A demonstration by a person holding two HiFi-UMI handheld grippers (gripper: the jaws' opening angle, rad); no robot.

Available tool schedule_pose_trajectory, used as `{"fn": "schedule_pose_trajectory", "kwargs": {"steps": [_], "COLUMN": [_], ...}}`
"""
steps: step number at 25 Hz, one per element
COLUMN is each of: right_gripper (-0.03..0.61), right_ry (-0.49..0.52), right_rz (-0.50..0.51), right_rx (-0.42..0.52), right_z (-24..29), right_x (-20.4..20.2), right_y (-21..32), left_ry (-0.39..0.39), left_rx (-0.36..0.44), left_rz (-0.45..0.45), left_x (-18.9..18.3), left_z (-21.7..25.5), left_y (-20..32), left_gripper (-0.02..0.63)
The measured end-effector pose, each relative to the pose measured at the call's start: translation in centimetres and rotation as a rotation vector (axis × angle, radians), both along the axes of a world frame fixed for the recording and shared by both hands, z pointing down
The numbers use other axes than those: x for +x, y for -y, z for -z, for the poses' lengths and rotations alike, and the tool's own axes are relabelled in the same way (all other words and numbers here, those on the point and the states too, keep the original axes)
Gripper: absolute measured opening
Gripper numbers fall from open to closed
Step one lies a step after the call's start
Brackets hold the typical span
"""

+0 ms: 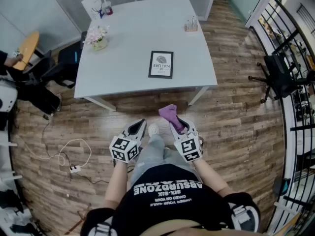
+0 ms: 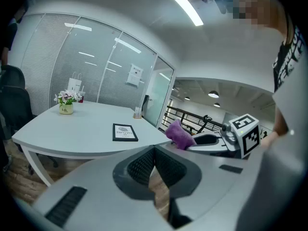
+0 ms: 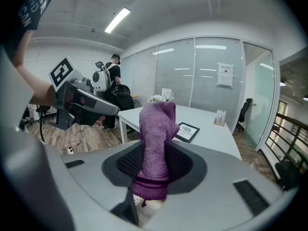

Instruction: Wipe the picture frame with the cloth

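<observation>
A black picture frame [image 1: 161, 64] with a white print lies flat on the pale table [image 1: 123, 58], near its front edge; it also shows in the left gripper view [image 2: 124, 132] and the right gripper view [image 3: 187, 132]. My right gripper [image 1: 175, 119] is shut on a purple cloth [image 1: 171, 114], which sticks up between the jaws [image 3: 156, 143]. My left gripper [image 1: 139, 124] is shut with nothing in it, its jaws pressed together [image 2: 154, 158]. Both grippers hang over the wooden floor, short of the table.
On the table stand a small flower pot [image 1: 98, 38], a white paper bag [image 1: 92, 4] and a small holder [image 1: 191, 24]. Black chairs [image 1: 54, 73] sit at the left, another chair [image 1: 278, 75] at the right by a railing. A cable and power strip [image 1: 74, 167] lie on the floor.
</observation>
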State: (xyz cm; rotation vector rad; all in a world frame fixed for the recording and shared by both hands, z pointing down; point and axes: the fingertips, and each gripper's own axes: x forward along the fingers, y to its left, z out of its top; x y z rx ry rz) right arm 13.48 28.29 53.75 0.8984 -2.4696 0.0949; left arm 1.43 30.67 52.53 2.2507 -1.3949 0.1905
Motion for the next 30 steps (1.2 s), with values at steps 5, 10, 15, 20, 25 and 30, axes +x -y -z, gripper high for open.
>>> {"fn": "schedule_pose_trajectory", "kwargs": {"steps": [5,10,15,20,25,30], "right_gripper": [0.135,0.135,0.135,0.135,0.135,0.136], "right_ry": [-0.006,-0.012,0.007,-0.016,-0.064,-0.14], "right_rz": [-0.003,-0.033,-0.033,-0.077,-0.092,-0.081], "right_rx": [0.006,0.0,0.027,0.032,0.073,0.118], "right_z": [0.4,0.2,0.7,0.6,1.0,1.2], "right_x": [-1.0,-2.4,-4.4,-6.2,-7.7,-7.4], "right_y": [2.8,6.6,10.5,14.0,17.3,19.6], "left_ry": [0.004,0.01,0.005,0.002,0.027,0.008], "left_rx": [0.007,0.017,0.033,0.022,0.011,-0.008], "left_rz": [0.004,-0.036,-0.045,-0.064,-0.105,-0.136], "left_x": [-1.3,-2.3,-4.4,-6.7,-8.2,-8.0], "left_z": [0.4,0.3,0.5,-0.3,-1.5,-2.6], "left_y": [3.2,7.4,11.8,14.6,17.2,19.0], "left_gripper": [0.015,0.015,0.015,0.015,0.015,0.015]}}
